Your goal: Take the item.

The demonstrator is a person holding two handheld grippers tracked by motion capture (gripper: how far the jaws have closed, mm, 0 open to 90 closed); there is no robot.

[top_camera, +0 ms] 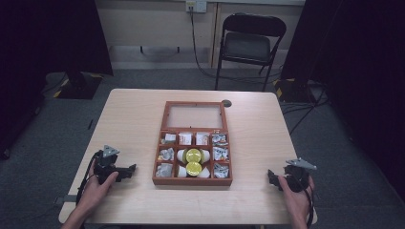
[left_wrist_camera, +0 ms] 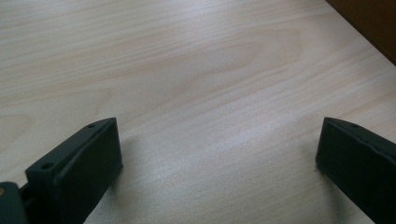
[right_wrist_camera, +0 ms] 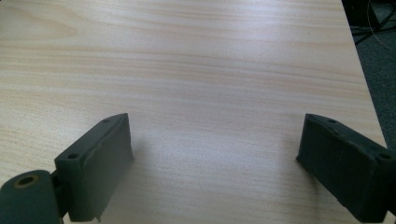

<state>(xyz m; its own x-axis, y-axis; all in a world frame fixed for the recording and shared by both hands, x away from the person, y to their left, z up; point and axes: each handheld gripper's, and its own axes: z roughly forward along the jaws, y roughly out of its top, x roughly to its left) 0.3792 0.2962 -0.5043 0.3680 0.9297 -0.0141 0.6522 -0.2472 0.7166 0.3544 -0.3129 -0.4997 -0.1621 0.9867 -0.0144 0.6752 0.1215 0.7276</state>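
Nearest, at the front edge of the pale wooden desk (top_camera: 133, 119), the person's two hands rested on the wood, each holding a gripper. The left gripper (top_camera: 125, 170) lay at the near left, its jaws pointing toward the middle of the desk; in the left gripper view its jaws stood wide apart with only bare wood grain between them, and a dark brown corner showed at the top right. The right gripper (top_camera: 272, 177) lay at the near right, well apart from the other; in the right gripper view its jaws were likewise spread wide over bare desk, grasping nothing. Between the two, a little farther in, sat a reddish-brown wooden box (top_camera: 192, 182) divided into compartments. The middle compartments held white containers with two round yellow lids (top_camera: 194, 161), the side ones held crumpled silvery packets (top_camera: 220, 153), and the back row held small white and orange sachets (top_camera: 185, 139). Its glass-paned lid (top_camera: 194, 116) lay open flat behind it. Beyond the desk, on the grey floor, stood a black folding chair (top_camera: 249, 45) against the wall, with a cable hanging from a socket (top_camera: 196, 5).
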